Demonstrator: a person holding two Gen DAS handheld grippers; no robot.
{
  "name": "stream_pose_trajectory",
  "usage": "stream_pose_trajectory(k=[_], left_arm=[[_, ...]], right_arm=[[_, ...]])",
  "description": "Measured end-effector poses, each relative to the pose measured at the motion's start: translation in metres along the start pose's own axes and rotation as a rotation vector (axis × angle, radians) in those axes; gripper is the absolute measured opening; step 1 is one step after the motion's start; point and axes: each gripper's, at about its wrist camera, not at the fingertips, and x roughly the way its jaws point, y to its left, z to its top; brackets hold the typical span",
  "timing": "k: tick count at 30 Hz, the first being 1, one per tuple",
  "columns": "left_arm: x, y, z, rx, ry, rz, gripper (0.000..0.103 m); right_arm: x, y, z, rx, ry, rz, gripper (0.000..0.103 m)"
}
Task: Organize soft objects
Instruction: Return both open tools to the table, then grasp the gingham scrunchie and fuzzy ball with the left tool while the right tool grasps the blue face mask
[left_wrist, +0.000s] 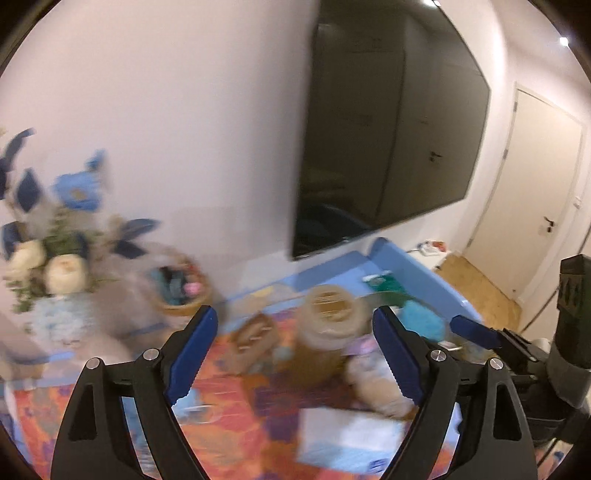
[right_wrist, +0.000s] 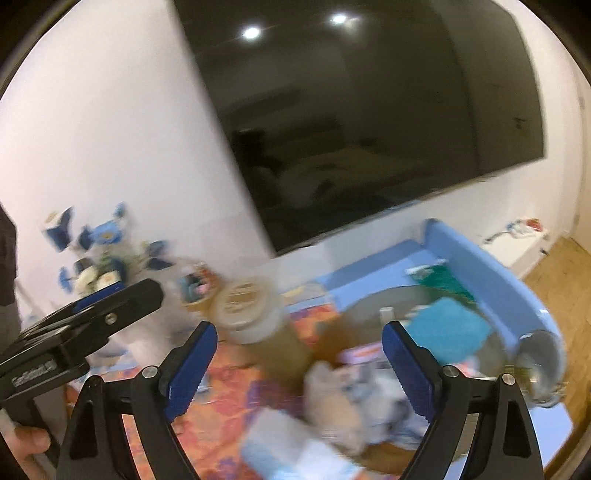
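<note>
Both views are blurred. A cream plush toy (left_wrist: 376, 387) (right_wrist: 336, 402) lies on a colourful mat (left_wrist: 240, 398), with pale patterned fabric (right_wrist: 384, 413) beside it. Behind it rests a teal cloth (left_wrist: 421, 319) (right_wrist: 448, 326). My left gripper (left_wrist: 295, 354) hangs open above the mat, its blue pads apart and nothing between them. My right gripper (right_wrist: 299, 365) is also open and empty, with the toy below and just ahead of it. One right fingertip (left_wrist: 474, 328) shows at the edge of the left wrist view.
A wide-mouthed jar (left_wrist: 325, 325) (right_wrist: 255, 314) stands mid-mat. A white-and-blue packet (left_wrist: 347, 435) lies in front, with a wicker basket (left_wrist: 183, 291) and a flower vase (left_wrist: 55, 266) at the left. A blue raised rim (right_wrist: 480, 266) bounds the right side. A wall screen (left_wrist: 388, 129) hangs behind.
</note>
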Motion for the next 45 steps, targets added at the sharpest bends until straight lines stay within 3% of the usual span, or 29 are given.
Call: stream_pose_trajectory(k=[4, 10, 16, 22, 27, 30, 33, 35, 41, 45], left_arm=[[-0.008, 0.063, -0.016, -0.001, 0.049, 0.028, 0.09], [-0.003, 0.168, -0.076, -0.114, 0.11, 0.171, 0.09], [0.018, 0.21, -0.143, -0.229, 0.162, 0.138, 0.09], [0.043, 0.208, -0.198, -0.284, 0.21, 0.098, 0.09], [0.047, 0.199, -0.216, -0.304, 0.185, 0.01, 0.09], [0.052, 0.193, -0.222, -0.279, 0.195, 0.018, 0.09], [0.071, 0.191, -0.235, -0.301, 0.283, 0.008, 0.092], [0.073, 0.182, -0.236, -0.247, 0.278, 0.057, 0.101], [0.087, 0.155, -0.244, -0.09, 0.289, 0.212, 0.103], [0.088, 0.157, -0.243, -0.099, 0.288, 0.211, 0.103]], right_arm=[[0.021, 0.049, -0.009, -0.058, 0.022, 0.077, 0.091], [0.074, 0.112, -0.035, -0.108, 0.091, 0.205, 0.092], [0.14, 0.158, -0.071, -0.164, 0.196, 0.269, 0.092], [0.199, 0.176, -0.106, -0.194, 0.272, 0.259, 0.092], [0.243, 0.176, -0.122, -0.181, 0.318, 0.232, 0.092], [0.265, 0.178, -0.127, -0.213, 0.326, 0.183, 0.092], [0.283, 0.172, -0.135, -0.2, 0.328, 0.173, 0.092], [0.29, 0.169, -0.143, -0.222, 0.311, 0.207, 0.099], [0.294, 0.175, -0.146, -0.274, 0.331, 0.198, 0.103], [0.298, 0.179, -0.147, -0.298, 0.34, 0.185, 0.103]])
